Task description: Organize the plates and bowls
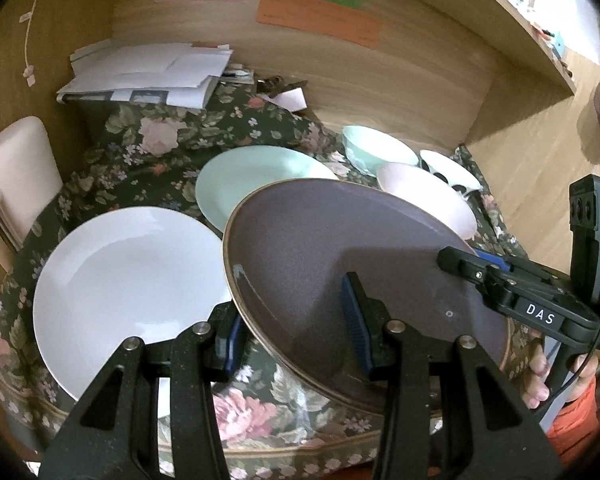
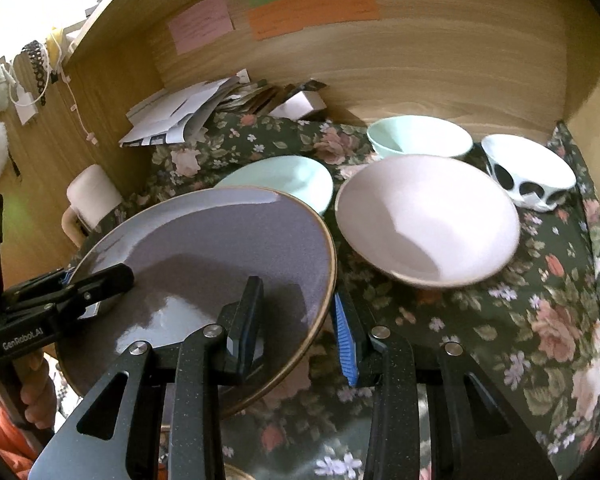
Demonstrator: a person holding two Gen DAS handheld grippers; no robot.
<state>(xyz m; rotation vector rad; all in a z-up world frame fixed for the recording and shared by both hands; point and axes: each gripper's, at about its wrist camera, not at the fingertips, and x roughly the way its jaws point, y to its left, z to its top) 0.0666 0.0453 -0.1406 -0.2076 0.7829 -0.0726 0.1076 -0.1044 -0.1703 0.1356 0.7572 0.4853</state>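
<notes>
A grey-purple plate (image 1: 340,264) (image 2: 204,264) hangs tilted above the floral cloth (image 2: 500,320), held by both grippers. My left gripper (image 1: 296,328) is shut on its left rim, one pad on top and one beneath. My right gripper (image 2: 296,328) is shut on the opposite rim, and it shows as well in the left wrist view (image 1: 468,258). The left gripper (image 2: 96,280) also appears in the right wrist view. On the cloth lie a white plate (image 1: 128,276), a mint plate (image 1: 256,176), a pink bowl (image 2: 428,220), a mint bowl (image 2: 420,136) and a black-spotted white bowl (image 2: 528,176).
Wooden panels (image 1: 380,80) wall in the back and sides, with coloured paper notes stuck on them. A stack of papers (image 1: 148,76) lies at the back left of the cloth. A pale padded chair back (image 1: 16,168) stands at the left. A person's hand (image 1: 540,376) holds the right gripper's handle.
</notes>
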